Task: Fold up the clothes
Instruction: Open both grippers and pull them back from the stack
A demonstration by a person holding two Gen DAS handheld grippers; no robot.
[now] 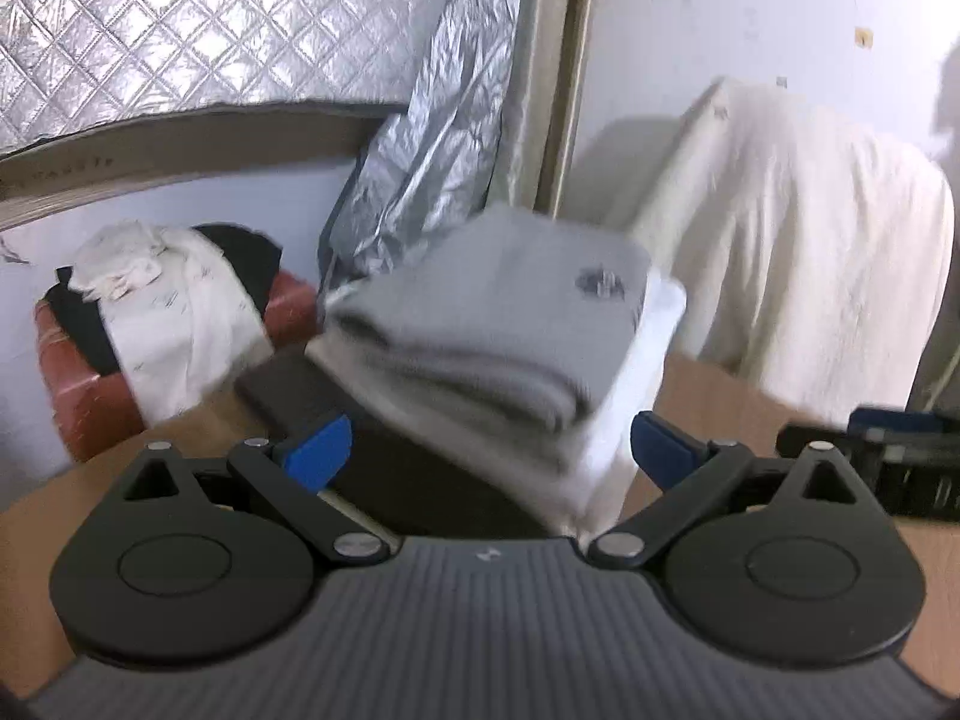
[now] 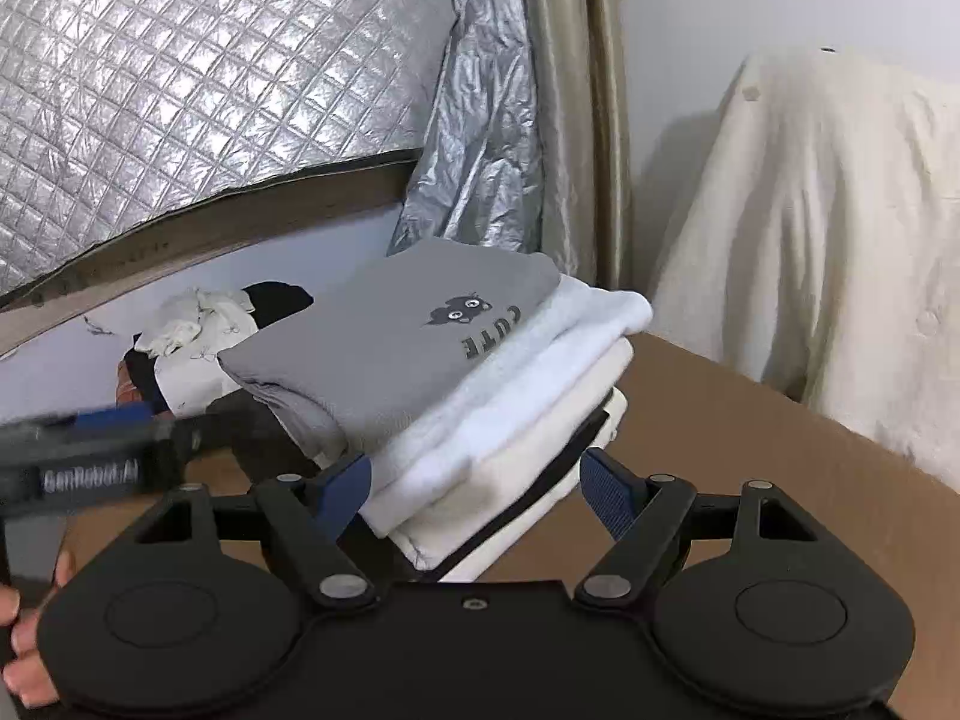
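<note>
In the left wrist view the left tongs stand wide, with nothing pressed between the blue fingertips. The stack of folded clothes lies at twelve o'clock from them, on the brown counter. A grey shirt is on top, then white pieces, and a black piece at the bottom. The stack looks blurred here. At three o'clock the right tongs come in from the edge. At ten o'clock a pile of white and black clothes lies on a red-brown box.

In the right wrist view the right tongs are also wide and hold nothing; the corner of the stack sits between the fingers but the pads do not press on it. The grey shirt shows a small dark cat print and letters. At nine o'clock the left tongs are seen, blurred, with the person's hand under them. At two o'clock a cream cloth hangs over something behind the counter
</note>
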